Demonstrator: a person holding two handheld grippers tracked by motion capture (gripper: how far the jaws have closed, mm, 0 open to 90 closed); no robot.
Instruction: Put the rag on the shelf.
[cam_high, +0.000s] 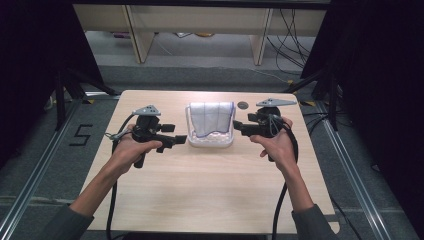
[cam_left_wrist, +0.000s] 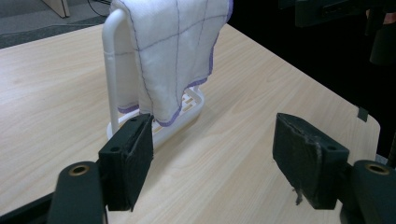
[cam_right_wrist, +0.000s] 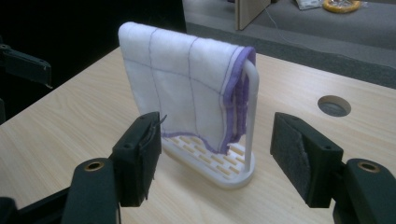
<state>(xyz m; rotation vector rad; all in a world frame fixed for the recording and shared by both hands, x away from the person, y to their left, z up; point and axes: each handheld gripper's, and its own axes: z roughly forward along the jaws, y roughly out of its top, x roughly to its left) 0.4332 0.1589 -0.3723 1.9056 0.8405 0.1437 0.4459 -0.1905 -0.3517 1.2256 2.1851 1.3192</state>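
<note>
Both jaws are spread, nothing held: the left gripper (cam_high: 176, 141) and right gripper (cam_high: 239, 127) flank the white cloth (cam_high: 210, 119) draped over its rack (cam_high: 210, 142) at the table (cam_high: 200, 190) centre. Approach judged underway; next, each lower cloth edge is to be pinched.

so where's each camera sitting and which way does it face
High view: above the person's side of the table, looking forward and down; both forearms, the left tongs and right tongs flank the white rack.
Left gripper view: rides the left tongs, looking along open jaws at the rack's end and the cloth.
Right gripper view: rides the right tongs, facing the rack's opposite end; jaws open.
Shared: both gripper views show the purple-edged cloth draped over the rack.
</note>
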